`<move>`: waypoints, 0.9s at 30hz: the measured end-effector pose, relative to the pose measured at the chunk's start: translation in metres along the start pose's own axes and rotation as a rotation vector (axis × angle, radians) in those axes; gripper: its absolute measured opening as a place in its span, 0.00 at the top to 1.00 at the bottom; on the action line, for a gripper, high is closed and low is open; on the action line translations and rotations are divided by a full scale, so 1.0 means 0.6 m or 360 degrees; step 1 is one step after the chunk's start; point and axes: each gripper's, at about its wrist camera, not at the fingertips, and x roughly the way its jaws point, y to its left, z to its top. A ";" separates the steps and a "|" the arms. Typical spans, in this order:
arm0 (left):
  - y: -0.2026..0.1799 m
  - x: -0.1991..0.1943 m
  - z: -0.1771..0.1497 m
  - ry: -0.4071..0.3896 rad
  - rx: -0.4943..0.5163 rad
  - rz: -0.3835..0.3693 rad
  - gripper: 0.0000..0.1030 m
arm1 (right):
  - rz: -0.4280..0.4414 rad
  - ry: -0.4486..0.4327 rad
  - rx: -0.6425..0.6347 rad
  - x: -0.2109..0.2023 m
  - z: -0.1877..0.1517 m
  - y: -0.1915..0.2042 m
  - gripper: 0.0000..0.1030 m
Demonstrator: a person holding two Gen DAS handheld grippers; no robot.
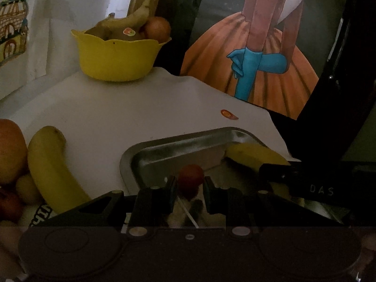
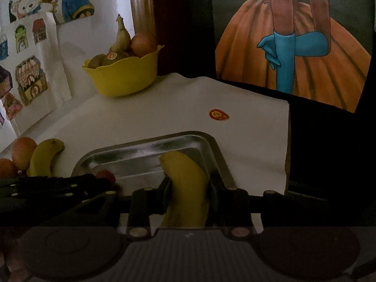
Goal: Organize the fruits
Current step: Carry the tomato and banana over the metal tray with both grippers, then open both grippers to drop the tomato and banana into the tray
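Fruit lies around a metal tray (image 1: 141, 155), the landmark on the white surface (image 1: 117, 117). In the left wrist view, the left claw (image 1: 189, 188) hangs over the tray's near end with its jaws drawn close on a small red fruit (image 1: 190, 174), which sits between the fingers above the tray floor; a thin white stick shows below it. Whether the fingers press the fruit itself or the stick beneath cannot be told. Right of it, over the tray's right part, a banana (image 1: 253, 156) is gripped by the right claw (image 1: 277, 171). Left of the tray a second banana (image 1: 49, 169) lies on the surface, touching an orange fruit (image 1: 10, 150). Beyond the tray, well apart, stands a yellow bowl (image 1: 117, 58) heaped with fruit. A small red sticker (image 1: 229, 114) lies on the surface just past the tray's far rim.

In the right wrist view, the right claw (image 2: 189, 188) is closed on the banana (image 2: 185, 183), whose tip reaches over the tray (image 2: 145, 148). The left claw (image 2: 94, 183) enters from the left at the tray's near left corner, with the red fruit (image 2: 105, 175) at its tip. The loose banana (image 2: 44, 157) lies left of the tray, the bowl (image 2: 124, 77) far beyond it, the sticker (image 2: 218, 114) past the far rim.
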 end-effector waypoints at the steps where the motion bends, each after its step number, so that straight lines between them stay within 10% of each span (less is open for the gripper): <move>1: 0.001 0.001 0.000 0.0005 -0.0004 0.0001 0.75 | -0.0004 0.0000 -0.0001 0.000 -0.001 0.001 0.63; 8: 0.002 -0.001 0.000 0.0011 -0.0007 -0.0012 0.71 | -0.0070 -0.0010 -0.0018 -0.002 -0.005 0.007 0.61; 12: 0.006 -0.008 -0.002 -0.0012 -0.0024 -0.0022 0.52 | -0.0070 -0.0019 0.0010 -0.012 -0.008 0.004 0.56; 27: 0.014 -0.098 0.022 -0.0388 -0.0082 0.0008 0.05 | -0.0152 -0.0251 0.0020 -0.129 -0.015 -0.004 0.12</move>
